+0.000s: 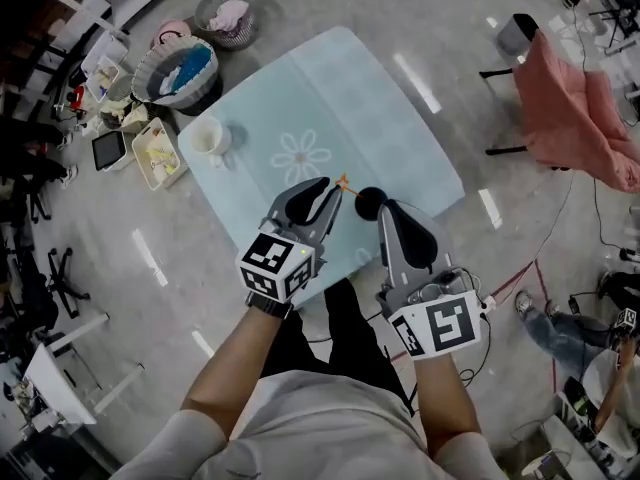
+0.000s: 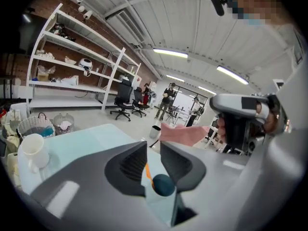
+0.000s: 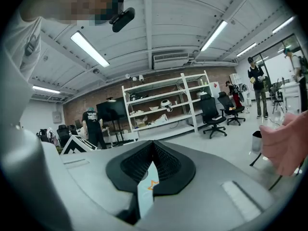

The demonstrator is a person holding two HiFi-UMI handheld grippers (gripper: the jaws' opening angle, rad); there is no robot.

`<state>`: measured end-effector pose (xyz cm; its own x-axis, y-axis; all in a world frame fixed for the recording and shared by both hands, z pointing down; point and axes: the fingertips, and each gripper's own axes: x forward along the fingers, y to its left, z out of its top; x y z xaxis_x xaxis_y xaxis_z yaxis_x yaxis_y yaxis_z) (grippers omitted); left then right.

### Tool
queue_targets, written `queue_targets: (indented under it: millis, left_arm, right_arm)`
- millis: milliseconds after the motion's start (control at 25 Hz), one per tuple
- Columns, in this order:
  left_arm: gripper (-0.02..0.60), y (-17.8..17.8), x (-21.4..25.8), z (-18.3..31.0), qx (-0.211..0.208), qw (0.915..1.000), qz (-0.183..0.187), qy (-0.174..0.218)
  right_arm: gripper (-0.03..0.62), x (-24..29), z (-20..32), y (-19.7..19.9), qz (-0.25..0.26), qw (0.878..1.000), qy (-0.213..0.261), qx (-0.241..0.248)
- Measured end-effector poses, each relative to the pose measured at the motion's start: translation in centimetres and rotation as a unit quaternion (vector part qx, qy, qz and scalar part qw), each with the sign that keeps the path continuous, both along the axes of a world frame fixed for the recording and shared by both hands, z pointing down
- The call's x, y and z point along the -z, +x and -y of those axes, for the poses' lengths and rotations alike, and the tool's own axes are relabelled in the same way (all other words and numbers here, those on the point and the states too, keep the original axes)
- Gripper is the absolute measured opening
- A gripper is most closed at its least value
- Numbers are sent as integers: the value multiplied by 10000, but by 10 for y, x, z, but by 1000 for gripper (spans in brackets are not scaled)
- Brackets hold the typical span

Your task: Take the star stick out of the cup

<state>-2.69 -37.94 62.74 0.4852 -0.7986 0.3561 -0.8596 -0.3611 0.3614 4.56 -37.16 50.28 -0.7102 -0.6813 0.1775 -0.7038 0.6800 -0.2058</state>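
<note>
The star stick is thin and orange, with its star end [image 1: 342, 181] poking out past my left gripper [image 1: 333, 188]. In the left gripper view the stick [image 2: 147, 170] runs between the narrowly spaced jaws of that gripper [image 2: 153, 146] down to a small dark round cup [image 2: 163, 185]. That dark cup [image 1: 368, 201] sits on the pale blue table [image 1: 380, 118], right at the tip of my right gripper [image 1: 378, 206]. The right gripper [image 3: 153, 144] is shut with nothing between its jaws; the star [image 3: 153, 185] shows below them.
A white mug [image 1: 208, 138] stands at the table's left corner. Baskets [image 1: 178, 71] and a tray [image 1: 160, 153] crowd the floor to the left. A chair draped in pink cloth [image 1: 575, 108] stands to the right. Cables lie on the floor near my feet.
</note>
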Motion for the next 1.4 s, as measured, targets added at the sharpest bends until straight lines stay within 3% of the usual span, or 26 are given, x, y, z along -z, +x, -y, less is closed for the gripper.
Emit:
queue_targets:
  millis: [240, 720, 960, 1400]
  left_arm:
    - [62, 8, -30, 6, 123, 9992, -70, -361]
    - [60, 12, -65, 12, 167, 9976, -138, -665]
    - [28, 11, -66, 15, 212, 9976, -210, -633]
    - [25, 13, -44, 14, 110, 9988, -272, -381]
  right_arm:
    - [11, -18, 13, 6, -33, 9997, -240, 96]
    - [11, -34, 17, 15, -71, 9994, -344, -5]
    - [11, -35, 17, 20, -109, 9992, -363, -106]
    - [11, -27, 7, 24, -110, 9991, -288, -307]
